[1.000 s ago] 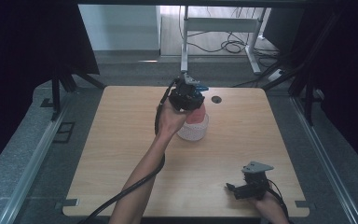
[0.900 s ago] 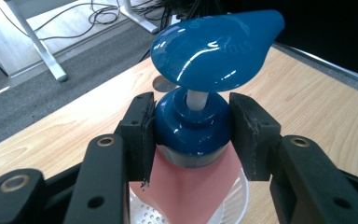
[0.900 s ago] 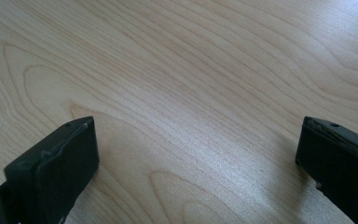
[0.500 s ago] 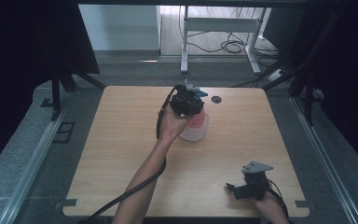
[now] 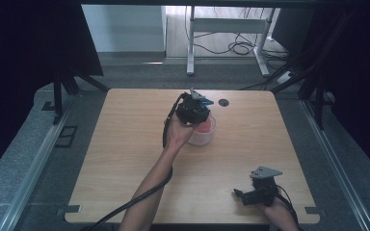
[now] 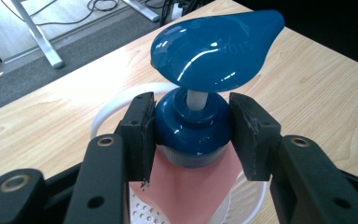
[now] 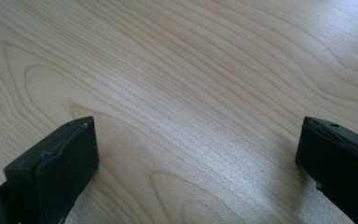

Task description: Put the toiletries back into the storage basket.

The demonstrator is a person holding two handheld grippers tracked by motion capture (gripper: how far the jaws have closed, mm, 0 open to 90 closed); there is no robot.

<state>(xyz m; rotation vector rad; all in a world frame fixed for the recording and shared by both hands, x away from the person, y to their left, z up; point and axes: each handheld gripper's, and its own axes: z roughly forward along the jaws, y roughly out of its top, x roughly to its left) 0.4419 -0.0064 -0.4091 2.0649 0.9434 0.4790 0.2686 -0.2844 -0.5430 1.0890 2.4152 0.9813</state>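
The left gripper (image 6: 192, 135) is clenched on the bottle (image 6: 191, 186) at its blue cap (image 6: 190, 128), one pad on each side of the collar just under the pump head (image 6: 214, 49). The bottle hangs straight below the jaws, its long axis upright, its pink body going down into the white bowl (image 5: 207, 137) directly beneath. The pump spout points up and away from the gripper, clear of both pads. In the left gripper view the bowl's rim rings the bottle on all sides, so the bottle sits roughly centred over it; whether its base touches the bowl's perforated floor I cannot tell.

The left hand (image 5: 176, 134) is the one on the work, near the table's (image 5: 125, 159) far middle. The right gripper (image 5: 257, 192) rests well apart, at the near right corner, jaws spread wide over bare wood with nothing between them.

The coming move turns on that vertical line: the bottle probably goes straight down until the bowl carries it, and only then should the jaws let go.

Against the earlier frames, the left gripper has sunk, and the bottle sits lower in the bowl than a second ago. The grip has not changed. The right gripper has kept its place.
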